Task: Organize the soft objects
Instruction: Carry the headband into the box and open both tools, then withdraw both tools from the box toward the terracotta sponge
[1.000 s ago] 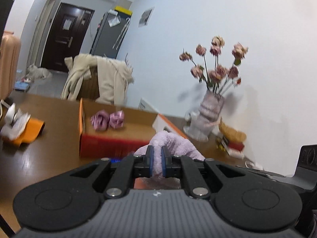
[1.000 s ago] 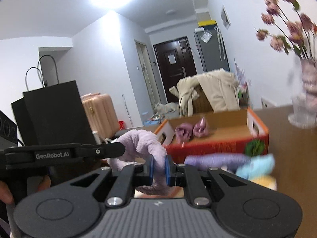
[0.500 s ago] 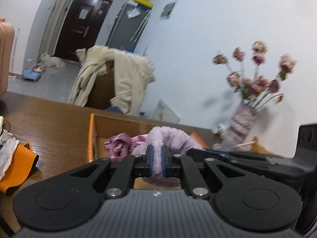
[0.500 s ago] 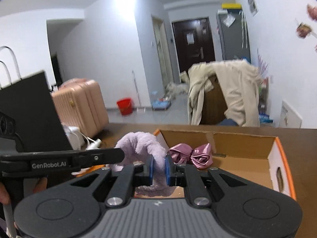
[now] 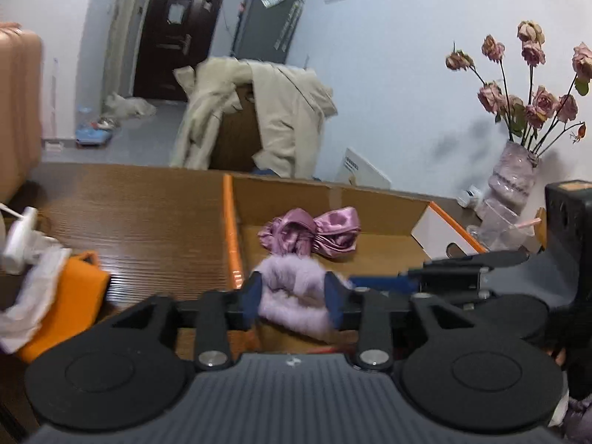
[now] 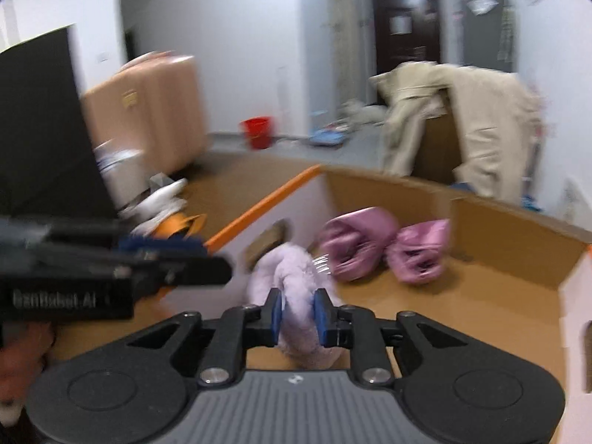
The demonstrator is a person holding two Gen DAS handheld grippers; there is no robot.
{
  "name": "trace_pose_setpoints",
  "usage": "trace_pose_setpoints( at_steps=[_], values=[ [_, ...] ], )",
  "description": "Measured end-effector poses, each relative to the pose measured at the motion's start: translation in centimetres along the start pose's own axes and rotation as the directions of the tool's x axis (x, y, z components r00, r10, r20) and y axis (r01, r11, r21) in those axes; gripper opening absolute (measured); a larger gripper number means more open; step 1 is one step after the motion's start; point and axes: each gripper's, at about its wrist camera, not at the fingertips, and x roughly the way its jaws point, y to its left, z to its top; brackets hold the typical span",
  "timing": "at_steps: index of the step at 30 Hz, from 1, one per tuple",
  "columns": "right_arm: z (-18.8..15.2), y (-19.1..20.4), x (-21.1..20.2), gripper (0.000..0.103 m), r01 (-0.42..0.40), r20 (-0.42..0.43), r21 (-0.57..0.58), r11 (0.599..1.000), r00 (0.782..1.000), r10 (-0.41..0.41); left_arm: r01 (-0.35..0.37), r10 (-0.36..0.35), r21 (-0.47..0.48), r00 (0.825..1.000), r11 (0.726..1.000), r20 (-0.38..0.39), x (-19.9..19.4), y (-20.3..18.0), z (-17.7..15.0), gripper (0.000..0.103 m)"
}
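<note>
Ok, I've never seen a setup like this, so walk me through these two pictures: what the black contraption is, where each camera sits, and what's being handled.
No robot here: a person carries hand-held tongs in each hand, each with a camera looking along its two fingers.

One picture is from the left tongs, the other from the right tongs. Each also shows the other tool at its edge.

Both sets have a fluffy lilac plush band between their blue pads, over an open cardboard box with orange edges on a wooden table. The jaws have just been opening; it looks like a release into the box.

Inside lies a shiny pink satin scrunchie bow. Beside the box: an orange cloth, and a vase of dried roses.
</note>
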Motion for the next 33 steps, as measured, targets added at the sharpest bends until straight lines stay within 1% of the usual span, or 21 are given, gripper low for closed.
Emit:
trace_pose_setpoints(
  at_steps=[1,2,4,8,12,13,16,18,20,21,23,24,26,29,30,31,33],
  values=[
    [0.0,0.2,-0.4,0.030,-0.023,0.002,0.000,1.000,1.000,0.023,-0.005,0.005,0.000,1.000,1.000,0.000,-0.7,0.1,0.0,0.038],
    [0.1,0.5,-1.1,0.041,-0.022,0.008,0.002,1.000,1.000,0.022,-0.013,0.013,-0.005,1.000,1.000,0.001,-1.4,0.1,0.1,0.038],
    [0.5,1.1,-2.8,0.041,0.013,0.038,-0.011,1.000,0.999,-0.013,-0.023,0.023,0.000,0.999,1.000,0.028,-3.2,-0.1,0.4,0.038],
    [1.9,1.7,-8.1,0.043,0.076,0.119,-0.006,0.997,0.990,-0.075,-0.041,0.040,0.009,0.996,0.999,0.085,-6.9,-1.0,1.6,0.039],
    [2.5,2.1,-14.6,0.048,0.191,0.191,0.018,0.981,0.963,-0.191,-0.044,0.039,0.026,0.988,0.999,0.148,-10.9,-2.5,2.4,0.043],
    [2.4,2.1,-16.2,0.049,0.216,0.209,0.030,0.976,0.953,-0.217,-0.037,0.031,0.034,0.986,0.999,0.164,-12.0,-2.9,2.4,0.044],
    [1.7,2.1,-20.7,0.052,0.280,0.248,0.074,0.957,0.924,-0.290,-0.031,0.021,0.051,0.982,0.998,0.190,-14.3,-3.9,2.1,0.045],
    [1.0,2.2,-22.7,0.052,0.295,0.260,0.097,0.951,0.914,-0.310,-0.033,0.020,0.060,0.979,0.998,0.203,-15.7,-4.6,2.0,0.046],
    [0.2,2.7,-24.2,0.053,0.305,0.274,0.106,0.946,0.906,-0.323,-0.030,0.016,0.064,0.977,0.997,0.215,-16.5,-5.1,1.9,0.050],
    [-0.3,3.2,-24.9,0.053,0.313,0.281,0.109,0.944,0.901,-0.331,-0.037,0.022,0.066,0.976,0.997,0.218,-17.0,-5.4,1.5,0.051],
    [-1.9,4.4,-25.8,0.055,0.318,0.298,0.109,0.942,0.893,-0.336,-0.039,0.022,0.073,0.975,0.997,0.221,-18.0,-6.0,0.4,0.052],
    [-3.3,5.2,-26.3,0.056,0.316,0.307,0.114,0.942,0.891,-0.336,-0.035,0.018,0.073,0.975,0.997,0.221,-18.6,-6.2,-0.6,0.053],
    [-6.2,6.8,-26.8,0.058,0.317,0.319,0.113,0.942,0.886,-0.337,-0.030,0.011,0.083,0.975,0.996,0.222,-19.5,-6.7,-3.1,0.060],
    [-11.4,9.6,-26.9,0.060,0.329,0.328,0.114,0.937,0.878,-0.348,-0.048,0.026,0.102,0.978,0.994,0.206,-20.7,-7.7,-8.5,0.061],
    [-13.7,10.7,-27.0,0.060,0.340,0.330,0.107,0.934,0.874,-0.356,-0.050,0.027,0.117,0.981,0.992,0.194,-21.2,-8.3,-10.7,0.061],
    [-15.8,11.8,-26.9,0.061,0.358,0.333,0.101,0.928,0.867,-0.371,-0.039,0.015,0.127,0.982,0.991,0.187,-21.6,-8.7,-12.5,0.062],
    [-19.5,13.9,-27.1,0.062,0.399,0.330,0.100,0.912,0.851,-0.408,0.004,-0.026,0.130,0.985,0.992,0.168,-22.5,-9.4,-16.4,0.068]
  ],
)
